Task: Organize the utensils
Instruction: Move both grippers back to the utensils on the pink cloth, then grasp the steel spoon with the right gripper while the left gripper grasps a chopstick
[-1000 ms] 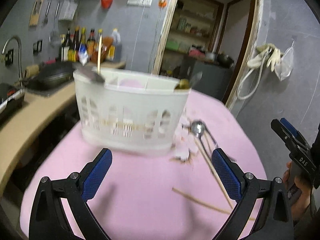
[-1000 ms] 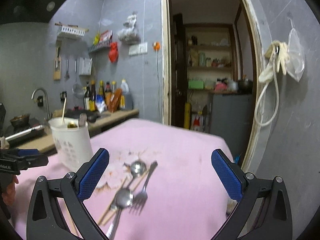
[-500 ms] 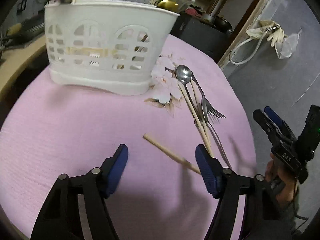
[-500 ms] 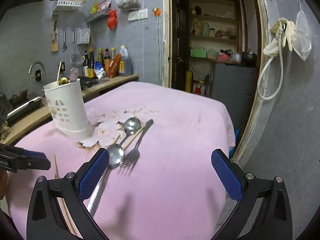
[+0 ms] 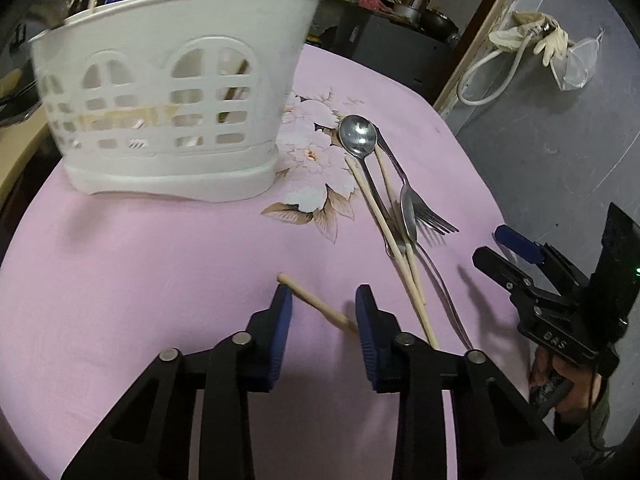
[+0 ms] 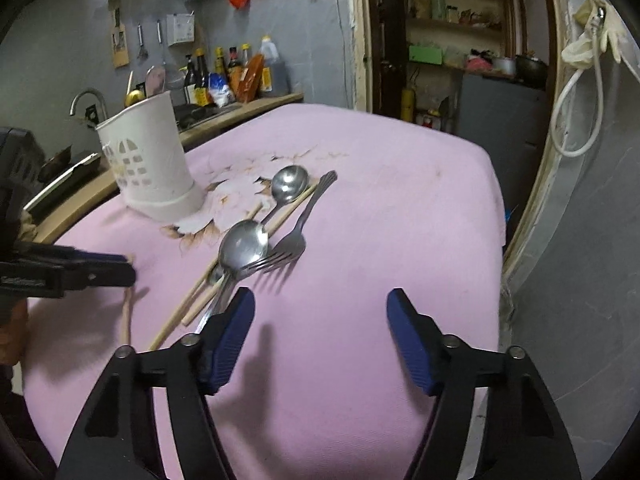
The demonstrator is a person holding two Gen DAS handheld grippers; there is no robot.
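A white slotted utensil holder (image 5: 168,104) stands on the pink cloth, with a few utensils inside; it also shows in the right wrist view (image 6: 148,160). Two steel spoons (image 5: 358,140), a fork (image 5: 424,212) and two wooden chopsticks (image 5: 384,232) lie in a pile to its right. One loose chopstick (image 5: 316,304) lies between the pads of my left gripper (image 5: 324,300), which is open around it. My right gripper (image 6: 320,332) is open and empty, hovering near the fork (image 6: 292,244) and the spoons (image 6: 244,244).
The pink floral cloth (image 6: 380,200) covers a table whose right edge drops off near a doorway (image 6: 452,40). A kitchen counter with bottles (image 6: 236,76) and a sink tap (image 6: 86,100) lies behind the holder. The right gripper shows in the left wrist view (image 5: 520,268).
My left gripper has dropped down and forward to the loose chopstick and its jaws have narrowed around it. My right gripper has moved lower and closer to the utensil pile, narrowing somewhat.
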